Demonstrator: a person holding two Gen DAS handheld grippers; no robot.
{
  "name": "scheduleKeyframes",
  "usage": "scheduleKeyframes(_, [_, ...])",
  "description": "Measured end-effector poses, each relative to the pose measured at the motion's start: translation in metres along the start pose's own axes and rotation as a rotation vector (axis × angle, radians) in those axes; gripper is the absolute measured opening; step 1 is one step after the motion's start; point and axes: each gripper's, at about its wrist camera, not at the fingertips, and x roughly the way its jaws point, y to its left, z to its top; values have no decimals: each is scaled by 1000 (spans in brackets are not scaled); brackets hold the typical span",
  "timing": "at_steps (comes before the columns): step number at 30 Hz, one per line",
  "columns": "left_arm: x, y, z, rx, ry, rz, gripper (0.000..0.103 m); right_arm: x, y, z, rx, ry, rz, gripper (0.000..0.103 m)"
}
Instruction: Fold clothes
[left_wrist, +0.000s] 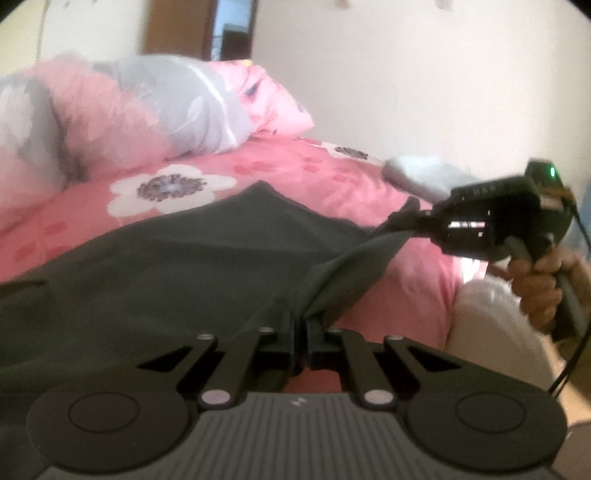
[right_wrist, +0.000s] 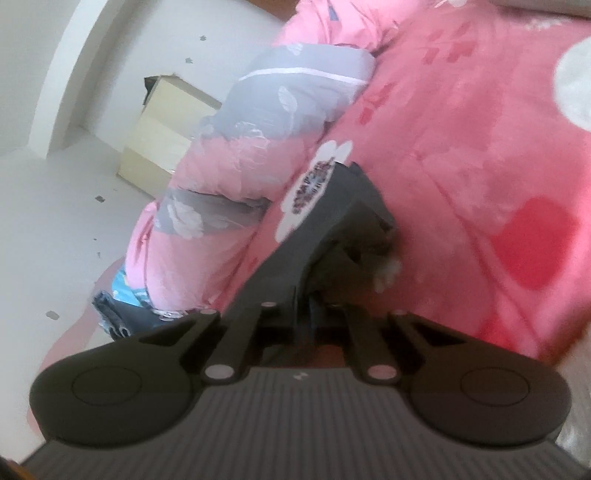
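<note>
No legible writing. Left gripper (left_wrist: 300, 321) clamps the dark garment (left_wrist: 177, 258) at its 6 o'clock edge. Right gripper (left_wrist: 402, 218) pinches the same garment at 3 o'clock. Garment lies on the pink floral bedspread (left_wrist: 258, 173); rolled quilt (left_wrist: 147, 107) at 11 o'clock.

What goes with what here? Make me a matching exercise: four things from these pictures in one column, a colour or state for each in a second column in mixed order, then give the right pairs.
Things
1. dark garment
2. bed sheet
3. rolled quilt
4. left tool

Colour or state
A. pink with white flowers, spread flat
B. shut on cloth
C. pink and grey, bunched up at the far side of the bed
D. dark grey, lying on the bed with its edge lifted

Pairs: 1-D, 2-A, 3-C, 4-B
</note>
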Motion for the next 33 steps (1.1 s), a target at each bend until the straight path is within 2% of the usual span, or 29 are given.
scheduleKeyframes(5, [9,24,12,-99,17,-13,7,27,-6,16,91,6,55,4])
scheduleKeyframes(12, [32,72,12,-332,82,-60,10,71,-23,24,174,34,37,7])
scheduleKeyframes(13, [36,79,11,-370,92,-63,13,77,-25,25,178,38,32,7])
scheduleKeyframes(15, [39,90,9,-423,106,-46,33,87,-30,26,188,47,31,8])
scheduleKeyframes(18, [38,100,8,-457,87,-26,42,98,-41,26,235,57,55,10])
scheduleKeyframes(21, [29,104,8,-497,29,-26,47,101,-51,25,282,45,96,11])
scheduleKeyframes(24, [14,106,8,-519,-66,1,52,100,-58,26,325,15,153,17])
scheduleKeyframes(28, [-1,102,12,-509,-132,75,52,95,-65,27,381,-32,214,21])
scheduleKeyframes(30, [-9,93,15,-470,-155,84,53,92,-63,28,363,-52,211,25])
scheduleKeyframes(33, [-16,67,19,-332,-149,64,59,85,-57,30,308,-78,188,28])
